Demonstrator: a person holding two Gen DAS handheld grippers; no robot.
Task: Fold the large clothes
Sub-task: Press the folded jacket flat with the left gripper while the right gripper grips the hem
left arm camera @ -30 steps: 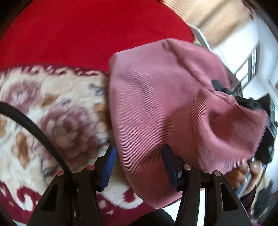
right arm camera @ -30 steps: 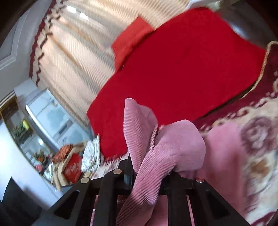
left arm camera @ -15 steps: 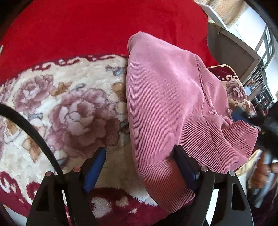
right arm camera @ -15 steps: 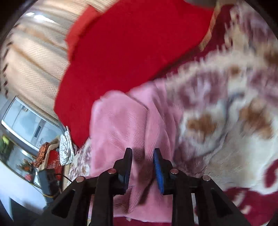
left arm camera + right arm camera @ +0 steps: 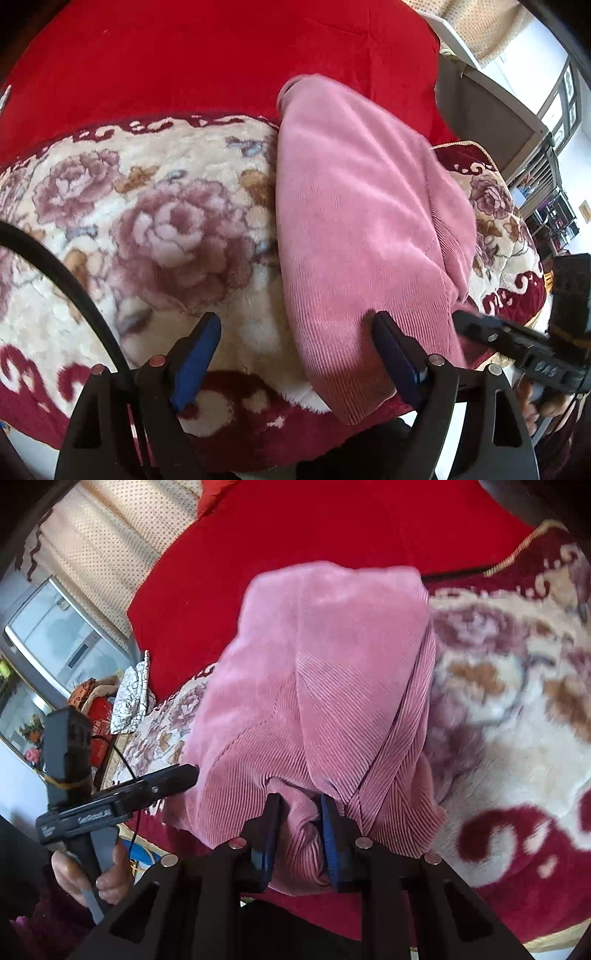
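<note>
A pink corduroy garment point(image 5: 354, 206) lies folded in a long bundle on a floral blanket point(image 5: 155, 229). It also shows in the right wrist view point(image 5: 317, 686). My left gripper point(image 5: 295, 332) is open, with its right finger point(image 5: 391, 350) against the garment's near edge and its left finger over the blanket. My right gripper point(image 5: 299, 805) has its jaws narrowly apart with a bunch of the garment's near end between them; it also shows at the right of the left wrist view point(image 5: 476, 325).
The floral blanket point(image 5: 517, 716) covers the near part of a bed with a red cover point(image 5: 221, 55). Curtains point(image 5: 96, 550), a cabinet point(image 5: 48, 638) and clutter point(image 5: 103, 709) stand beyond the bed.
The garment has come down from the air and now lies on the blanket. My right gripper let go of it and now sits at its near end.
</note>
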